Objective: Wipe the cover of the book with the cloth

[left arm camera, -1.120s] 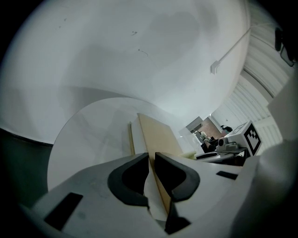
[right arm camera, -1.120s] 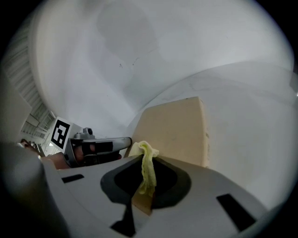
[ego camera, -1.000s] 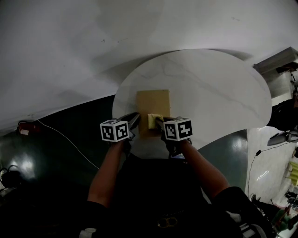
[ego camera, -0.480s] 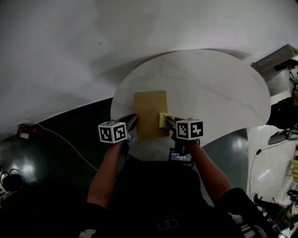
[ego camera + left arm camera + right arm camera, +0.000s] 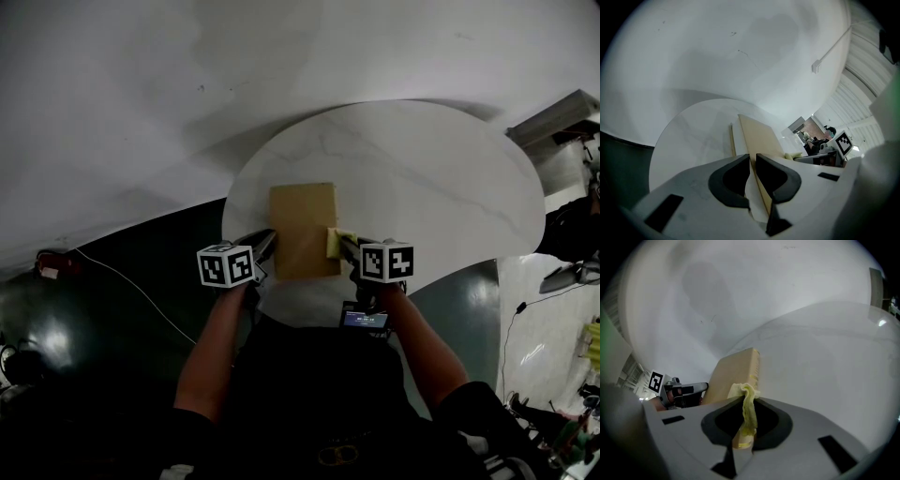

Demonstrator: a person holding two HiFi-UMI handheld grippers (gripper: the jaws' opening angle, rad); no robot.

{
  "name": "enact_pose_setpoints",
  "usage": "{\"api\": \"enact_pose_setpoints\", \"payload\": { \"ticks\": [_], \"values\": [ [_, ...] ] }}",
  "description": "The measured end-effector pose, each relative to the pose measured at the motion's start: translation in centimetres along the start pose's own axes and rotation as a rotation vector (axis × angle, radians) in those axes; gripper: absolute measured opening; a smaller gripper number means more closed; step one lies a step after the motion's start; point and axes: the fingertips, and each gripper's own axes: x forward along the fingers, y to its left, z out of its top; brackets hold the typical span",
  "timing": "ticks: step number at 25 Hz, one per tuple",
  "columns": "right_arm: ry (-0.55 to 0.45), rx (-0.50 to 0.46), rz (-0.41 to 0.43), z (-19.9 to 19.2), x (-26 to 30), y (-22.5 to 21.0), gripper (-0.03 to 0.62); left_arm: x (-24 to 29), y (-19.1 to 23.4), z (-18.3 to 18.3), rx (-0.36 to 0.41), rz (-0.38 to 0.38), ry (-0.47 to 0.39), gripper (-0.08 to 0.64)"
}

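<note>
Standing over a round white table (image 5: 441, 187), a person holds a gripper in each hand, both reaching down to a tan book (image 5: 302, 220) that lies flat near the table's near edge. It is closed, with its long sides running away from the person.

The left gripper (image 5: 752, 164) sits at the book's near left corner. Its two dark pads are drawn almost together, with only a thin slit between them, and the book's tan edge runs straight through that slit — so it has the book pinched. Its marker cube (image 5: 228, 265) sits just above the person's left hand.

The right gripper (image 5: 747, 427) is at the book's right side, toward the near end. Its pads are closed on a pale yellow cloth (image 5: 743, 391), which stands up between them in a crumpled fold and bunches out past the tips. From above, the bunched end rests against the book's right edge, partly over the cover and partly over the table — I cannot tell how hard it presses. The right marker cube (image 5: 386, 262) is just behind it, and a small lit screen (image 5: 366, 319) shows below that hand.

The two grippers are well apart, with the width of the book between them. Beyond the table are a plain white wall and a dark floor, where a thin cable (image 5: 122, 272) trails off to the left.
</note>
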Motion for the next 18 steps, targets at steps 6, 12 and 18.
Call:
{"api": "enact_pose_setpoints", "payload": {
  "ticks": [6, 12, 18],
  "values": [
    [-0.010, -0.007, 0.017, 0.4, -0.4, 0.7, 0.087, 0.0, -0.1, 0.0, 0.005, 0.005, 0.000, 0.044],
    [0.000, -0.047, 0.134, 0.6, -0.4, 4.7, 0.087, 0.0, 0.0, 0.0, 0.004, 0.011, -0.004, 0.044],
    [0.071, -0.072, 0.225, -1.2, 1.4, 9.6, 0.087, 0.1, 0.0, 0.0, -0.001, 0.012, -0.009, 0.044]
  ]
}}
